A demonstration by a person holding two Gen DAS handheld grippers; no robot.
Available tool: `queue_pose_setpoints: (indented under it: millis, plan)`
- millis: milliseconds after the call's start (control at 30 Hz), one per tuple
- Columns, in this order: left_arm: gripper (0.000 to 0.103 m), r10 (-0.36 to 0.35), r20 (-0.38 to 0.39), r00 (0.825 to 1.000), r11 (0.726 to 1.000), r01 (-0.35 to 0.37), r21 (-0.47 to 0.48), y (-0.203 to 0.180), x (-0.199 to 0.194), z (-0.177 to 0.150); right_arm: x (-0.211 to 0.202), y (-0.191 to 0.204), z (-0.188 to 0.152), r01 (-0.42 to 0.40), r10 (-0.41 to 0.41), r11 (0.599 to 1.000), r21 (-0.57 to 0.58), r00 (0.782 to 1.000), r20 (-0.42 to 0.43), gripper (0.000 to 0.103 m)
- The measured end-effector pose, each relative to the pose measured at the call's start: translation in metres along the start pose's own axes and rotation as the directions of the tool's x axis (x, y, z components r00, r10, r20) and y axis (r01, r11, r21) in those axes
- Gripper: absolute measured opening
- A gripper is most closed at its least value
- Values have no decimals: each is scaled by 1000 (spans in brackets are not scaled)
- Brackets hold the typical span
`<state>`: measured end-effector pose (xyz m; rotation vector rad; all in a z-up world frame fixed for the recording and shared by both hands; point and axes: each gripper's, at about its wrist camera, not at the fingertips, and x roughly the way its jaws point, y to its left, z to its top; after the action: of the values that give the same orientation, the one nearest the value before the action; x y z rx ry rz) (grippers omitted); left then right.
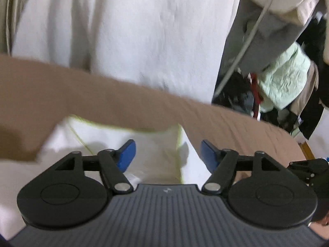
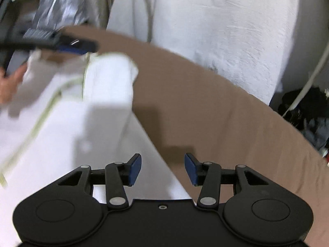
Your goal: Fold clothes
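Observation:
A white garment with yellow-green seams lies on a tan-brown sheet. My left gripper is open, its blue pads above the garment with nothing between them. In the right wrist view the same garment lies partly folded at the left. My right gripper is open and empty over the garment's right edge. The left gripper shows blurred at the upper left of that view, over the garment's far end.
A white wall rises behind the sheet-covered surface. At the right, past the edge, lie a pale green quilted garment, dark clothes and a grey cable. A silvery bag is at the upper left.

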<state>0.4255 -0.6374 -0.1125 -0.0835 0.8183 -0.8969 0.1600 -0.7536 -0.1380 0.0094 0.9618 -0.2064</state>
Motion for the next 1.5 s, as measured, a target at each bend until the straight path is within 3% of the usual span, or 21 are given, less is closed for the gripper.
queue_pose_setpoints:
  millis: [67, 100, 133, 167, 200, 267, 333, 433, 500, 567, 633, 733, 800, 833, 867, 933, 1033, 1200, 1333, 1467, 1500]
  plan:
    - [66, -42, -100, 994, 999, 44, 18, -8, 27, -13, 9, -2, -3, -15, 15, 1000, 10, 1000, -7, 52]
    - [45, -23, -173, 985, 996, 39, 86, -16, 40, -20, 13, -2, -4, -19, 19, 1000, 17, 1000, -6, 51]
    - [5, 4, -171, 985, 987, 24, 160, -23, 42, -28, 17, -2, -3, -21, 21, 1000, 20, 1000, -1, 46]
    - [4, 11, -134, 991, 983, 14, 182, -27, 34, -34, 19, 1, -2, -27, 27, 999, 16, 1000, 12, 15]
    - [4, 17, -95, 995, 979, 3, 203, -30, 27, -39, 19, 4, -3, -28, 28, 999, 15, 999, 36, 3]
    - [4, -3, 39, 999, 972, -6, 235, -39, -3, -42, 5, 6, -12, 26, -34, 999, 44, 980, 196, 1]
    - [4, -54, 185, 981, 943, -11, 333, -53, -30, -40, -11, 2, -21, 59, -90, 993, 105, 943, 321, 0]
    - [5, -23, 161, 987, 939, -34, 342, -69, -21, -31, -17, -4, -26, 97, -156, 980, 174, 918, 365, 0]
    - [7, 82, 41, 996, 957, -90, 275, -62, 16, -29, -5, -8, -22, 119, -180, 973, 197, 926, 331, 0]
    - [18, 228, -104, 968, 952, -200, 230, -46, 51, -38, 12, -9, -16, 145, -199, 967, 208, 943, 266, 0]
    - [18, 185, -62, 981, 975, -175, 139, -35, 36, -45, 35, -8, -13, 165, -206, 963, 211, 960, 189, 0]
    - [43, 237, -11, 972, 962, -233, 142, -38, -15, -48, 46, 5, -18, 248, -275, 951, 183, 951, 140, 1]
    - [51, 248, 120, 961, 934, -270, 235, -35, -51, -45, 45, 9, -16, 283, -304, 945, 163, 945, 123, 3]
    - [63, 248, 186, 951, 915, -293, 279, -34, -69, -43, 41, 6, -12, 289, -311, 941, 174, 944, 111, 14]
    - [77, 304, 235, 923, 877, -367, 309, -25, -80, -38, 36, 1, -8, 288, -314, 936, 203, 943, 107, 31]
    - [84, 361, 246, 900, 828, -430, 360, 0, -85, -23, 23, -13, -4, 266, -309, 923, 278, 943, 124, 43]
    - [84, 388, 145, 910, 780, -408, 475, 34, -73, -5, 5, -32, -11, 226, -318, 877, 424, 935, 159, 47]
    - [87, 288, -1, 958, 883, -265, 388, 65, -56, -3, -5, -45, -21, 28, -177, 834, 551, 960, 219, 48]
    - [92, 252, -132, 959, 951, -219, 220, 86, -24, -3, -5, -37, -19, -134, -35, 803, 581, 962, 270, 48]
    - [102, 249, -131, 960, 968, -241, 71, 97, 6, -15, 8, -17, 4, -214, 61, 823, 526, 954, 293, 48]
    - [98, 252, -118, 961, 961, -233, 151, 89, 9, -19, 12, -10, 13, -217, 73, 838, 500, 953, 293, 48]
